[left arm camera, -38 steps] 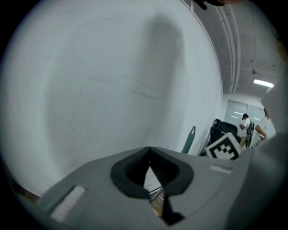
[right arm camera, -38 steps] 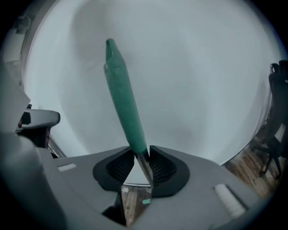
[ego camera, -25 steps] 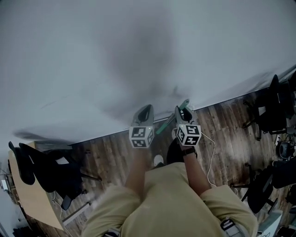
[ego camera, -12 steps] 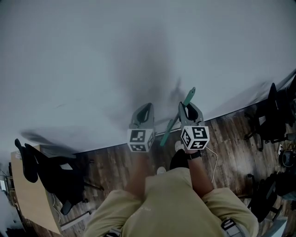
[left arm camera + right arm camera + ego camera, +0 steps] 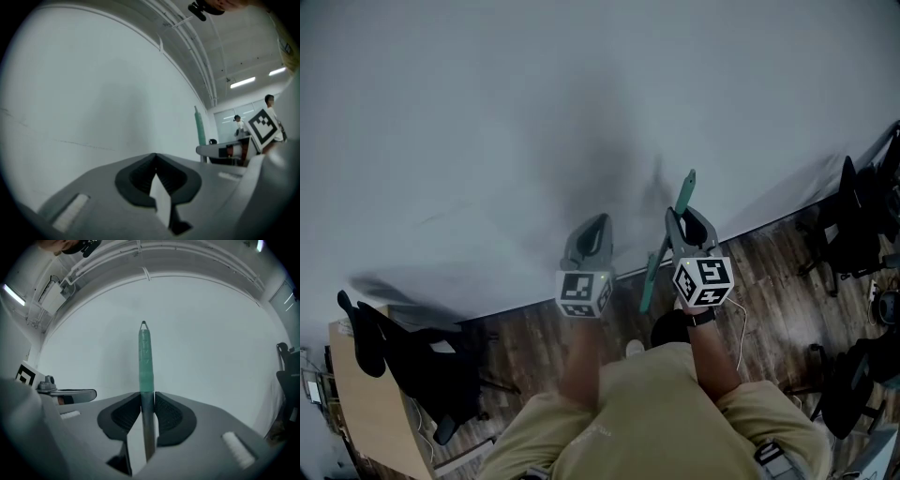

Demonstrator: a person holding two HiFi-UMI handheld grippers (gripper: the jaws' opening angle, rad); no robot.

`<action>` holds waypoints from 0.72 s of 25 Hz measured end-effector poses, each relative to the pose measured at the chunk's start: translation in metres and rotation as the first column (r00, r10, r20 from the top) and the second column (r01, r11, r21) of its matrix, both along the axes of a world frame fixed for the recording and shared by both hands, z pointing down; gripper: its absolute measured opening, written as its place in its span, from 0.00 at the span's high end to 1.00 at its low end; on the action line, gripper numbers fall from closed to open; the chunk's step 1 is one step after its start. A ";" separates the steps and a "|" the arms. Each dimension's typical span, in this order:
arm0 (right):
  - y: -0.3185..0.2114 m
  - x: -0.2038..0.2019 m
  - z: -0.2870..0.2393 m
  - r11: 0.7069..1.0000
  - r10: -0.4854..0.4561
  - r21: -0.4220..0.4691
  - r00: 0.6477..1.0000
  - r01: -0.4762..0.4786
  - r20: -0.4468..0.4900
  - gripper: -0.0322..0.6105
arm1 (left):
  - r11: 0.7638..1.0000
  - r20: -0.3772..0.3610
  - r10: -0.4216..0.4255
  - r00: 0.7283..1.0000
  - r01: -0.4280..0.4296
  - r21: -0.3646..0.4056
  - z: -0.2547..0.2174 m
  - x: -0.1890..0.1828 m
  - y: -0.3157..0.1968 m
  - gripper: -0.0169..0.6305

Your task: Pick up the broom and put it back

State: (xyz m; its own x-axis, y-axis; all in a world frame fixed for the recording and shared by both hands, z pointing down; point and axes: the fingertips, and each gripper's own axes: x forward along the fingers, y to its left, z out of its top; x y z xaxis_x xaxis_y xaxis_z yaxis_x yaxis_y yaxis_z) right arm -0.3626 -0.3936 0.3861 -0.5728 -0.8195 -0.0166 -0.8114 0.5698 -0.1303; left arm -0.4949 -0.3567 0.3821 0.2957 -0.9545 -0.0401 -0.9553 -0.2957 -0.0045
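Two grippers faced a pale wall [image 5: 469, 131]. The right gripper [image 5: 147, 405] had its jaws closed narrowly on the green broom handle [image 5: 146, 357], which stood upright between them. The left gripper [image 5: 156, 165], just beside it, had its jaws together and held nothing.

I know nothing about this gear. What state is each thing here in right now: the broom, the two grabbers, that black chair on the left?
Broom: held upright by its handle, green end up, in front of the wall.
Right gripper: shut on the broom's handle.
Left gripper: shut, with nothing between its jaws.
Black chair: standing on the wood floor, untouched.
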 end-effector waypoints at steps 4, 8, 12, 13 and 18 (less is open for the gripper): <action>0.013 0.016 -0.002 1.000 0.024 0.006 1.000 -0.024 -0.004 0.81 | 0.997 -0.013 0.075 0.997 -0.075 0.010 -0.004 0.026 0.004 0.97; 0.023 0.050 -0.001 0.999 0.041 0.000 0.999 -0.041 -0.003 0.81 | 0.992 -0.007 0.125 0.992 -0.125 -0.028 0.000 0.066 0.001 0.97; 0.031 0.088 -0.008 0.998 0.058 0.010 0.998 -0.058 0.000 0.81 | 0.986 -0.037 0.162 0.986 -0.164 -0.037 -0.007 0.106 -0.002 0.97; 0.034 0.099 -0.009 0.998 0.066 0.011 0.998 -0.066 0.001 0.81 | 0.985 -0.046 0.165 0.985 -0.167 -0.039 -0.008 0.116 -0.002 0.97; 0.068 0.173 -0.007 0.988 0.154 -0.001 0.988 -0.154 0.001 0.81 | 0.960 -0.063 0.253 0.965 -0.259 -0.103 0.006 0.194 0.020 0.97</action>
State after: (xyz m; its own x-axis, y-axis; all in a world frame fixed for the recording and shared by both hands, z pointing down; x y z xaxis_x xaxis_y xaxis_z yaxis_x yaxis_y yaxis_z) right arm -0.1893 -0.3258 0.3794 -0.4398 -0.8979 -0.0164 -0.8893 0.4380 -0.1317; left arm -0.3011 -0.3363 0.3882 0.5311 -0.8464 0.0395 -0.8458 -0.5266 0.0858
